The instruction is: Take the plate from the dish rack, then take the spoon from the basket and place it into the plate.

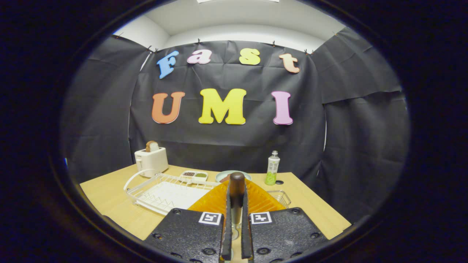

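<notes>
My gripper (237, 193) is shut on a spoon (237, 182), which stands upright between the fingers with its dark brown handle end topmost and its metal shaft running down between them. The bowl of the spoon is hidden. Right under and just ahead of the fingers lies an orange ribbed plate (212, 201) on the wooden table. To the left of the plate is the white wire dish rack (164, 193). A small wire basket (282, 197) peeks out behind the plate's right side.
A white toaster (151, 160) with a slice of bread stands at the back left. Behind the rack are a small two-part dish (194, 175) and a pale green plate (221, 176). A green-labelled bottle (272, 168) stands at the back right.
</notes>
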Demonstrator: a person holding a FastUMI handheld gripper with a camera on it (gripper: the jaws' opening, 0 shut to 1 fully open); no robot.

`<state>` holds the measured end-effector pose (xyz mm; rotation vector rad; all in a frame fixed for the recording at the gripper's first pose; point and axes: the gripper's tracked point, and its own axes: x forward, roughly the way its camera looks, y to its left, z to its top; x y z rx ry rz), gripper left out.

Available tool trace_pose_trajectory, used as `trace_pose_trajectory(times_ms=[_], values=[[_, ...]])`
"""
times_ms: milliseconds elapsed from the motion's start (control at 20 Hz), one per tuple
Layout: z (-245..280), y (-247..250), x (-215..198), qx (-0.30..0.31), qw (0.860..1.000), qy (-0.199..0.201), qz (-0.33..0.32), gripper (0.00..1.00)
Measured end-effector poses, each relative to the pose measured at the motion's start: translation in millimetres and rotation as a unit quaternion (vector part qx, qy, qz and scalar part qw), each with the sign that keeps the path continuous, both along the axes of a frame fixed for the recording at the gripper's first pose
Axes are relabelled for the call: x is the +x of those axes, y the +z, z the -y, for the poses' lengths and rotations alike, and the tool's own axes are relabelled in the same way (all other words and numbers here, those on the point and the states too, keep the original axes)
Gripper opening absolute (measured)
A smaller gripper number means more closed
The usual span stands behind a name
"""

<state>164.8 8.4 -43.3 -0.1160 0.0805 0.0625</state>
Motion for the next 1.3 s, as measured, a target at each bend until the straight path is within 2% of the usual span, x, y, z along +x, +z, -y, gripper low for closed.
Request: trace_pose_trajectory(times_ms=[400, 600, 800, 1000, 1150, 1300], values=[[-46, -64, -20, 0.001, 0.999, 0.043, -0.03, 0.16], [-64, -92, -20, 0.025, 0.997, 0.053, -0.048, 0.16], [-75, -99, -21, 0.037, 0.997, 0.053, -0.048, 0.17], [-78, -93, -29, -0.008, 0.998, 0.053, -0.017, 0.2], [-70, -92, -32, -0.026, 0.999, 0.032, -0.004, 0.23], [-62, -89, -37, -0.02, 1.0, 0.018, -0.011, 0.3]])
